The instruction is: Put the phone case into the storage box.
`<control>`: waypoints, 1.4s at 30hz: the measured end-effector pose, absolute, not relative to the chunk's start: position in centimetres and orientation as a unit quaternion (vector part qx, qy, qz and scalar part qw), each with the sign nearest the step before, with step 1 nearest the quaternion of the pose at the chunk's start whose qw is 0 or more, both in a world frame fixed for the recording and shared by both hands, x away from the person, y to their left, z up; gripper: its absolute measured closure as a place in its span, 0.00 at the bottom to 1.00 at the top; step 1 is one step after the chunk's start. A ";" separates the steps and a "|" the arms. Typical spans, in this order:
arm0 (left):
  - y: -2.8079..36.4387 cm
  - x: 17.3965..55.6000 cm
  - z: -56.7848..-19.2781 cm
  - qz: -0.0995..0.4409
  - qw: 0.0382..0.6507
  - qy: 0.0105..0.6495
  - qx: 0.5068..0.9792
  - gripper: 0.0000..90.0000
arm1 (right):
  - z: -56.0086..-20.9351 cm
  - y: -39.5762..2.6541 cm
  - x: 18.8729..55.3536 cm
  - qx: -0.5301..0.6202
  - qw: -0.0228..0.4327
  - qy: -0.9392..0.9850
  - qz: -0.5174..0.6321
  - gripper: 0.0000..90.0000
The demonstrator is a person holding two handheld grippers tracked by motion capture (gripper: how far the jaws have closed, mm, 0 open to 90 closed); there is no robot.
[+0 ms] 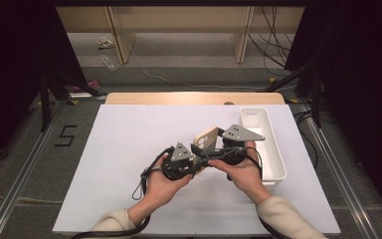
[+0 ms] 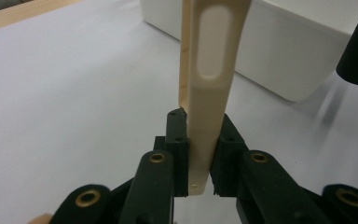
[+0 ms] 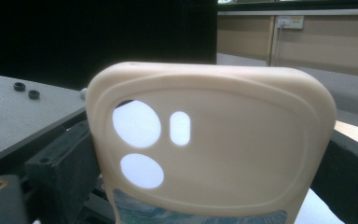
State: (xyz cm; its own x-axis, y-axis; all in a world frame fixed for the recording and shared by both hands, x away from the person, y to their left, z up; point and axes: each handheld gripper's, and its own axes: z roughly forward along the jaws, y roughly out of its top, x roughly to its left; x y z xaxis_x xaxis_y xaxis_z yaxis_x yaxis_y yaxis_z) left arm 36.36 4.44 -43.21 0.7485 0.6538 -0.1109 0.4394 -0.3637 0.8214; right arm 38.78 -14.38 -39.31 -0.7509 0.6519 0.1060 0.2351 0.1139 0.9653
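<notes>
A cream phone case [image 1: 206, 138] with camera cut-outs is held up above the white table sheet [image 1: 129, 164], between the person's two hands. My left gripper [image 1: 198, 155] is shut on it; in the left gripper view the jaws [image 2: 200, 154] pinch the case [image 2: 209, 93] edge-on across its thin side. My right gripper [image 1: 215, 143] reaches in from the right. In the right gripper view its jaws [image 3: 200, 186] stand wide on either side of the case's back [image 3: 214, 154]. A sliver of white shows between the case and the right-hand jaw.
A white rectangular bin [image 1: 273, 149] stands along the right side of the sheet, close behind the right hand; its wall [image 2: 284, 56] shows in the left gripper view. The table's wooden far edge [image 1: 194, 98] runs behind. Floor, cables and stands surround the table.
</notes>
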 end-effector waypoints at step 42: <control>5.9 35.6 -41.8 0.122 0.451 0.296 0.833 0.25 | -38.2 -15.0 38.6 0.307 0.197 0.709 0.603 0.15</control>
State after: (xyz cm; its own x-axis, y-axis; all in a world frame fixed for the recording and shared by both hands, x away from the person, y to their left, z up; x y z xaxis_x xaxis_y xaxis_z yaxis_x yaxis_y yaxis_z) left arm 35.56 5.91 -41.82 0.7952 0.6029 -0.0646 0.3833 -0.4172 0.8240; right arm 38.59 -14.96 -38.17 -0.7340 0.6731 0.0901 0.1969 0.0840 0.9768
